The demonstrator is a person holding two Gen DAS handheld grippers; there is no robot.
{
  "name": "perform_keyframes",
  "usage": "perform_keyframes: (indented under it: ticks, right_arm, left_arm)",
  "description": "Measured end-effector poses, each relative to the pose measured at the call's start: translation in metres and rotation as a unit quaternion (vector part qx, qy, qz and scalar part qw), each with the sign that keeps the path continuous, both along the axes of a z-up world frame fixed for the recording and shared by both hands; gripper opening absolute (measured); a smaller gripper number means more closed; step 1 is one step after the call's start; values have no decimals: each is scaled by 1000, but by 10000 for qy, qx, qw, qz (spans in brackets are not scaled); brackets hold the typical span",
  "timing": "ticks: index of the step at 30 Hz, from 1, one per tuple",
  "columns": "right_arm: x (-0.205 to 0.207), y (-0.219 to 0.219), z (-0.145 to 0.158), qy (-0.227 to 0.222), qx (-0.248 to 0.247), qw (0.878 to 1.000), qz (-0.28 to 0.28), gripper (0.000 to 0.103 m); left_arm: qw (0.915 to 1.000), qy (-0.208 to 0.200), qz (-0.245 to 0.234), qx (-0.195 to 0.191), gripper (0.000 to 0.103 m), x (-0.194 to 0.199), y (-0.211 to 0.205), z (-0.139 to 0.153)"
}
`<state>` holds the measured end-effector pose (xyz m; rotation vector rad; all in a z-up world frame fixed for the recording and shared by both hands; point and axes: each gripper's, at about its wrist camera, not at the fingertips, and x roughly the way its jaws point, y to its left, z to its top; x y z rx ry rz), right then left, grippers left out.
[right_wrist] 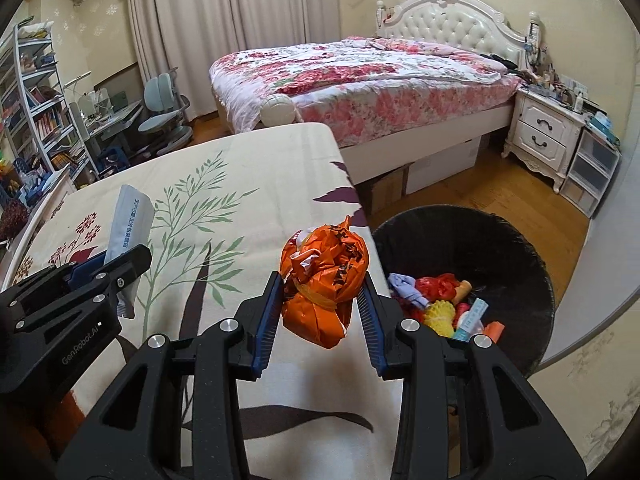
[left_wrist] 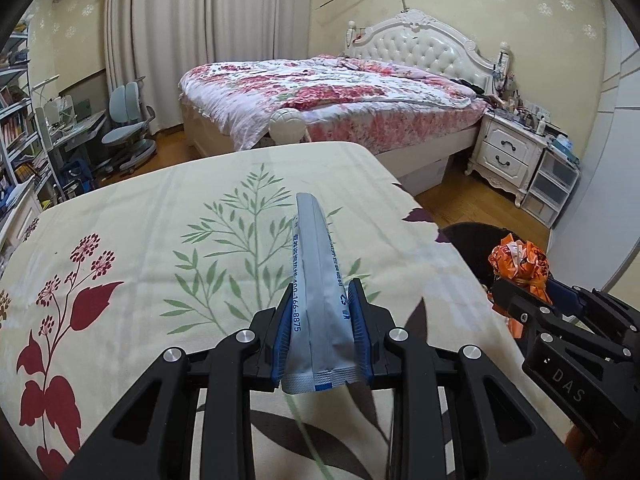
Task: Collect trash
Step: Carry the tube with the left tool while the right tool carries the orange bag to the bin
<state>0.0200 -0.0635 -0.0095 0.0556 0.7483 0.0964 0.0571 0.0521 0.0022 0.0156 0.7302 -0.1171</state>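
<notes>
My left gripper (left_wrist: pixel 322 294) is shut on a grey foil packet (left_wrist: pixel 316 280) with blue print and holds it above the table with the floral cloth (left_wrist: pixel 160 216). It also shows in the right wrist view (right_wrist: pixel 120 268) with the packet (right_wrist: pixel 130 220) sticking up. My right gripper (right_wrist: pixel 322 286) is shut on a crumpled orange wrapper (right_wrist: pixel 324 276) over the table's right edge, beside the black trash bin (right_wrist: pixel 520 248). The bin holds several pieces of coloured trash (right_wrist: pixel 440 308). In the left wrist view the right gripper (left_wrist: pixel 528 300) holds the orange wrapper (left_wrist: pixel 520 260) over the bin (left_wrist: pixel 464 236).
A bed with a flowered quilt (left_wrist: pixel 328 96) stands behind the table. A white nightstand (left_wrist: pixel 508 152) and plastic drawers (left_wrist: pixel 552 188) stand at the right. A desk, blue chair (left_wrist: pixel 128 128) and bookshelves (left_wrist: pixel 16 128) stand at the left. The floor is wood.
</notes>
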Motion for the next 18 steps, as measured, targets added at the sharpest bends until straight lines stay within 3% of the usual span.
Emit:
perform_keyframes:
  ticks: [18]
  right_arm:
    - [-2, -98, 6, -356, -121, 9929, -1126, 37]
  left_arm:
    - [9951, -459, -878, 38, 28, 18, -95, 6]
